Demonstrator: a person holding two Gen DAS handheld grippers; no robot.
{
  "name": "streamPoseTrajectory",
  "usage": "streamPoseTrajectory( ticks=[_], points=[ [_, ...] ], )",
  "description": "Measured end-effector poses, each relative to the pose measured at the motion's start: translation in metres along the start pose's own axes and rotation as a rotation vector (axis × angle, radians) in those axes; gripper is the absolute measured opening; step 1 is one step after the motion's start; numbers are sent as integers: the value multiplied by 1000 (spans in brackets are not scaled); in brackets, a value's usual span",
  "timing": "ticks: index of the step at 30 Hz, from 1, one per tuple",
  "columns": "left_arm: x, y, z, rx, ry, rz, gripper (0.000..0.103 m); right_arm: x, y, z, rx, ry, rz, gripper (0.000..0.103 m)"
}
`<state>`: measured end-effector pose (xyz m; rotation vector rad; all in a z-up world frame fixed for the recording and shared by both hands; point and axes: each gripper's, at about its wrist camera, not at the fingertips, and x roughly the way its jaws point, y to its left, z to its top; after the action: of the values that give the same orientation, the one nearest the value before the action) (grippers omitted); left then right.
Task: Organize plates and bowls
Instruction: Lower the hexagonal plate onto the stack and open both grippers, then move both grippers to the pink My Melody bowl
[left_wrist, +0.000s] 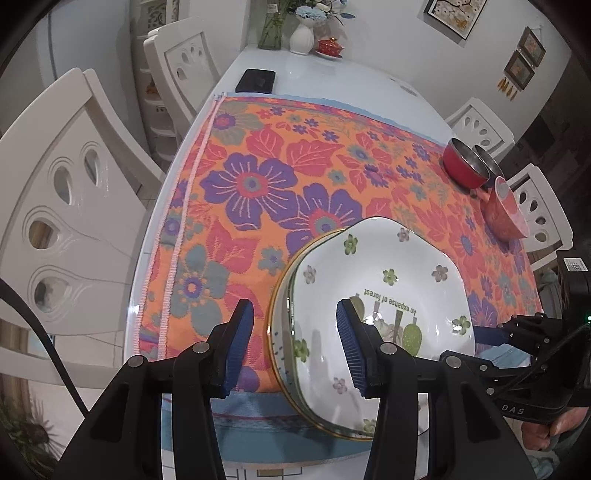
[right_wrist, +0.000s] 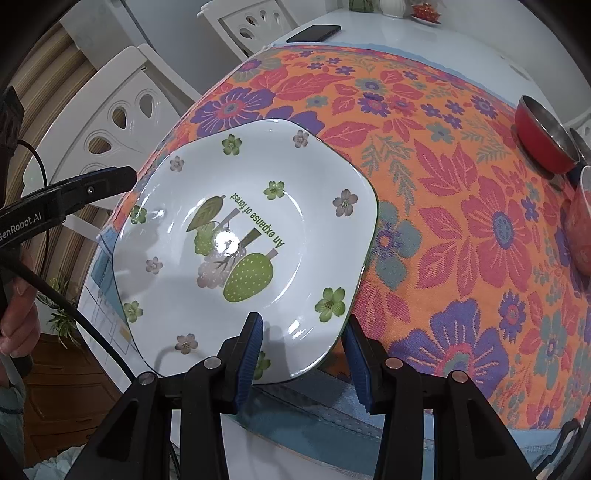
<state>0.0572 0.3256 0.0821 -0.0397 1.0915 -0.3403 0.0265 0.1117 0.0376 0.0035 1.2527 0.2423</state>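
Observation:
A white plate with green and grey flowers (left_wrist: 388, 280) (right_wrist: 243, 236) lies on top of a gold-rimmed plate (left_wrist: 277, 332) near the table's front edge. My left gripper (left_wrist: 295, 347) is open, its jaws astride the left rim of the stack. My right gripper (right_wrist: 303, 354) is open, its jaws astride the plate's near right rim; it also shows in the left wrist view (left_wrist: 491, 336). A red bowl with a steel inside (left_wrist: 465, 162) (right_wrist: 543, 136) and a tilted orange-pink bowl (left_wrist: 506, 214) (right_wrist: 583, 229) stand at the right of the floral cloth.
The floral cloth (left_wrist: 280, 162) (right_wrist: 461, 192) covers a white table (left_wrist: 332, 77). A black phone (left_wrist: 255, 80) (right_wrist: 314, 33), vases (left_wrist: 303, 35) and a red lidded cup (left_wrist: 328, 46) stand at the far end. White chairs (left_wrist: 62, 206) (right_wrist: 118, 122) line both sides.

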Motion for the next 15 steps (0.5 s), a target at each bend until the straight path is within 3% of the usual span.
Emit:
streamPoseTrajectory(
  ticks=[7, 15],
  points=[
    [0, -6, 2, 10, -3, -11, 44, -2, 7, -3, -20, -11, -29, 44],
    [-5, -14, 11, 29, -21, -19, 44, -12, 5, -4, 15, -37, -5, 44]
  ],
)
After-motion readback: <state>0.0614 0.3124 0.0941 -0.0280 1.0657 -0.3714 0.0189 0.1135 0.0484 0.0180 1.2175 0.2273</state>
